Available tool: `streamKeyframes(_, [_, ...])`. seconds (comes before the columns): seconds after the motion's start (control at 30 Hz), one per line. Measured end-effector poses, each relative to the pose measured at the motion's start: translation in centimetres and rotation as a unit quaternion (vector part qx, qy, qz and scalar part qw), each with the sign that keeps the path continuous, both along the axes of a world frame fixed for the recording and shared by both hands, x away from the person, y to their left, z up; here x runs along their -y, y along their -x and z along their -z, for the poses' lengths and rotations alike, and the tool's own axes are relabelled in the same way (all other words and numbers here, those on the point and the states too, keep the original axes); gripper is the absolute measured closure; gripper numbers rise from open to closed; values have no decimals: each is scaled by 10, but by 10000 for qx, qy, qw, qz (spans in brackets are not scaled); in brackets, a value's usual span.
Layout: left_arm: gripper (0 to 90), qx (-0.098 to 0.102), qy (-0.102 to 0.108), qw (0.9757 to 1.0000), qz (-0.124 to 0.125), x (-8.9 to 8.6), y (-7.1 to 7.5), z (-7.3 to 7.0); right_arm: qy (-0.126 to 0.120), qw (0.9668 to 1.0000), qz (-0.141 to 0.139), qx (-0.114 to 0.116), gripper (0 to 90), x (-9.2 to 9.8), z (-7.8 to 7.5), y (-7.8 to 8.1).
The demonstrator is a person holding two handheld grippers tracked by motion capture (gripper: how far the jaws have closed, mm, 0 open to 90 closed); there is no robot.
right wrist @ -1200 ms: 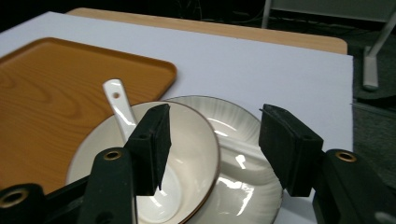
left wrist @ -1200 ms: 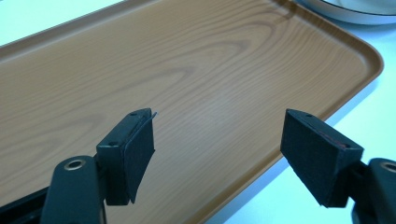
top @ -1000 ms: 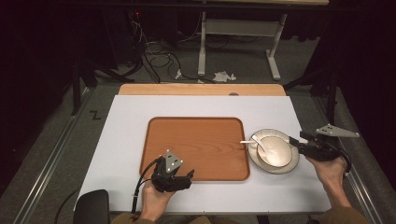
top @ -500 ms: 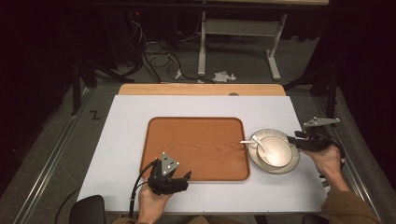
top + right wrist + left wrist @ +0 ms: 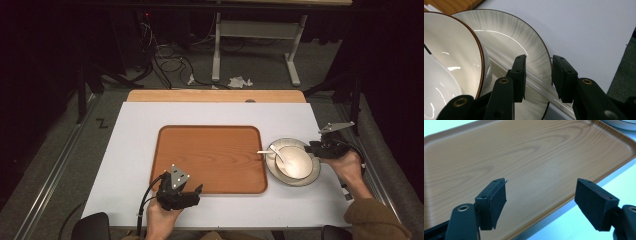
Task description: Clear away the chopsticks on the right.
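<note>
A grey-white plate (image 5: 315,172) lies on the white table right of a wooden tray (image 5: 210,155). On the plate stands a cream bowl (image 5: 296,161) with a white spoon (image 5: 267,152) leaning out toward the tray. My right gripper (image 5: 312,148) is at the plate's right rim. In the right gripper view its jaws (image 5: 538,60) straddle the plate (image 5: 519,37) rim, one over the plate and one outside. They have just been closing, and the pads still stand apart from the rim. My left gripper (image 5: 195,192) rests open at the tray's front edge (image 5: 524,152), holding nothing.
A wooden board (image 5: 215,96) borders the table's far edge. The table's right edge (image 5: 345,195) runs close behind my right hand. Beyond the table are a desk frame (image 5: 255,30), cables and crumpled paper on the floor.
My right gripper has moved left and slightly down onto the plate's rim, and its jaws have narrowed. The left gripper has stayed put.
</note>
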State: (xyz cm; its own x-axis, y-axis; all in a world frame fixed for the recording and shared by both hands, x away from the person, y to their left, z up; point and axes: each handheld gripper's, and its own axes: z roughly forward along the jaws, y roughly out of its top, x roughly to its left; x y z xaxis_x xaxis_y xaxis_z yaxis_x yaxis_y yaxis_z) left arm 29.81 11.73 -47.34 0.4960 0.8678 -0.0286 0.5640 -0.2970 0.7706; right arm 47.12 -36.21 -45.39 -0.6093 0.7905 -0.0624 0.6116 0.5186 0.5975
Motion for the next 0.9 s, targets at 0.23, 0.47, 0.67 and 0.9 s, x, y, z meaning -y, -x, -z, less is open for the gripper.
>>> streamKeyframes(0.23, [251,-19,-11,10000,-18,-1,0,0,89,9998,-151,-109,682,-3,-1,-3])
streamKeyframes(0.47, [251,-40,-38,10000,9,1,0,1,138,9995,-196,-188,690,-1,-3,-3])
streamKeyframes(0.67, [251,-56,-39,10000,0,0,-1,2,171,9991,-256,-302,709,-5,0,-10])
streamKeyframes(0.9, [251,-53,-50,10000,13,0,-1,2,286,9982,-383,-365,749,-10,1,-14])
